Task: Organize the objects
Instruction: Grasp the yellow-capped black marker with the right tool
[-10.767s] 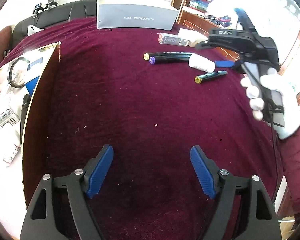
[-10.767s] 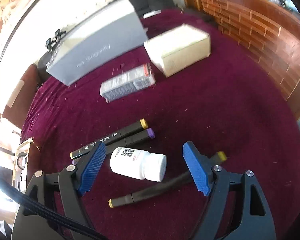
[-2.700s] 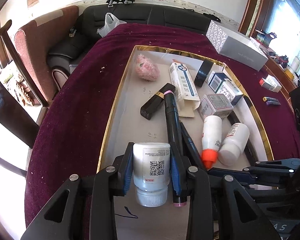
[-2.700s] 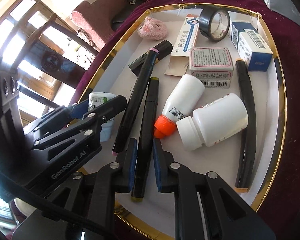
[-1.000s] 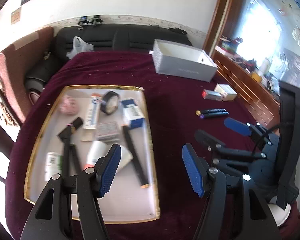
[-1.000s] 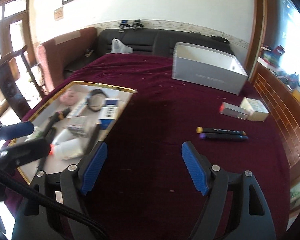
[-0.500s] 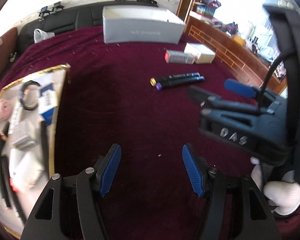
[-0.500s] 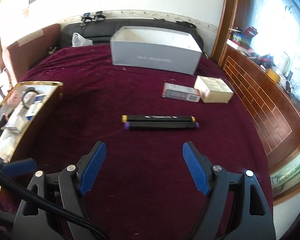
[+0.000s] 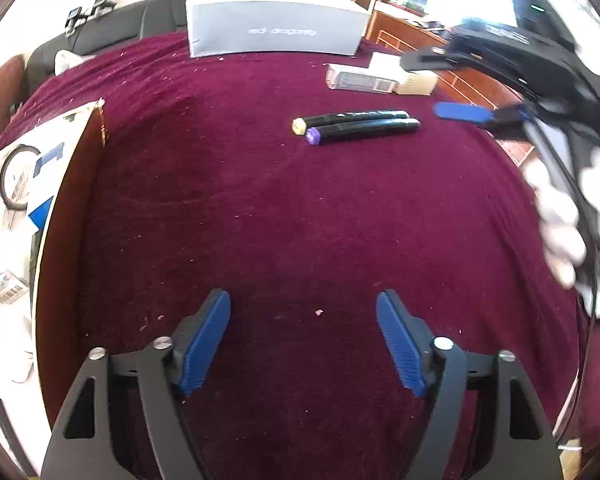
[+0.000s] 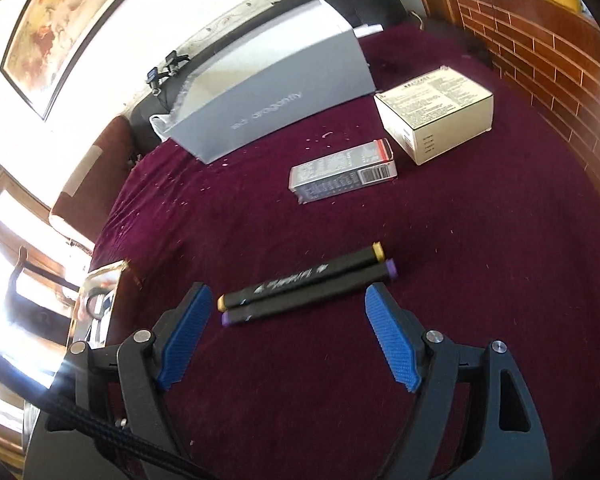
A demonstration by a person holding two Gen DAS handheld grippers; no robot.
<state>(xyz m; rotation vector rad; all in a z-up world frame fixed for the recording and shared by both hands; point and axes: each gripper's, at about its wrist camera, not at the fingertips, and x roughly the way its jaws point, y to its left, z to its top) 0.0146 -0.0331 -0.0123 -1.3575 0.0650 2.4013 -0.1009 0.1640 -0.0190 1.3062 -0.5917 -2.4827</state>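
Note:
Two black markers lie side by side on the maroon cloth: a yellow-capped marker (image 10: pixel 300 276) (image 9: pixel 350 118) and a purple-capped marker (image 10: pixel 308 300) (image 9: pixel 362 131). My right gripper (image 10: pixel 289 330) hovers open just short of them, nothing between its blue pads; in the left wrist view a white-gloved hand (image 9: pixel 560 220) carries it at the right. My left gripper (image 9: pixel 303 334) hangs over bare cloth well short of the markers; its jaws are opening, nothing between them. The gold-rimmed tray (image 9: pixel 46 216) (image 10: pixel 104 280) with several sorted items sits at the left.
A large grey box (image 9: pixel 276 26) (image 10: pixel 276 92) stands at the table's far edge. A small grey-and-red carton (image 10: pixel 342 170) (image 9: pixel 360 80) and a cream box (image 10: pixel 436 114) lie beyond the markers. A brick-patterned wooden cabinet (image 10: pixel 560 60) borders the right side.
Both grippers swung away from the tray toward the markers. The right one rolled and closed in on the two markers. The left gripper's jaws spread wider.

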